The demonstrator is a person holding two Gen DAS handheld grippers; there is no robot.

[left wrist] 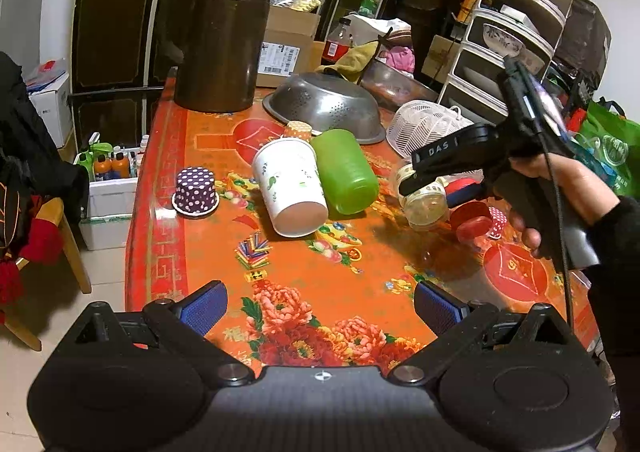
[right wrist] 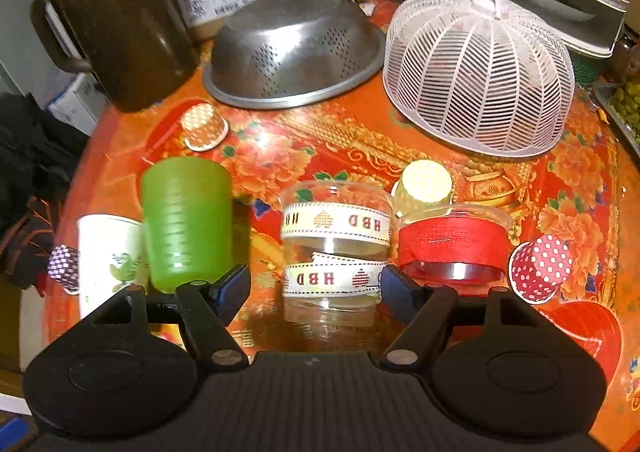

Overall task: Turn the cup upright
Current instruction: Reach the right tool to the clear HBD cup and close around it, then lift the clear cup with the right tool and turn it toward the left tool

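Only right wrist: yellow cup.

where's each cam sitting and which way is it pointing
Left wrist: sits on the left hand-held gripper, open, looking across the red floral tablecloth at the green plastic cup; the person's right hand shows.
Right wrist: sits on the right hand-held gripper, open, low over the clear ribbon-wrapped cup.
Shared: green cup, steel colander, brown jug.

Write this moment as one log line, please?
left gripper: open, empty | right gripper: open, around clear HBD cup, upside down | green cup: beside it | phase: before grasp
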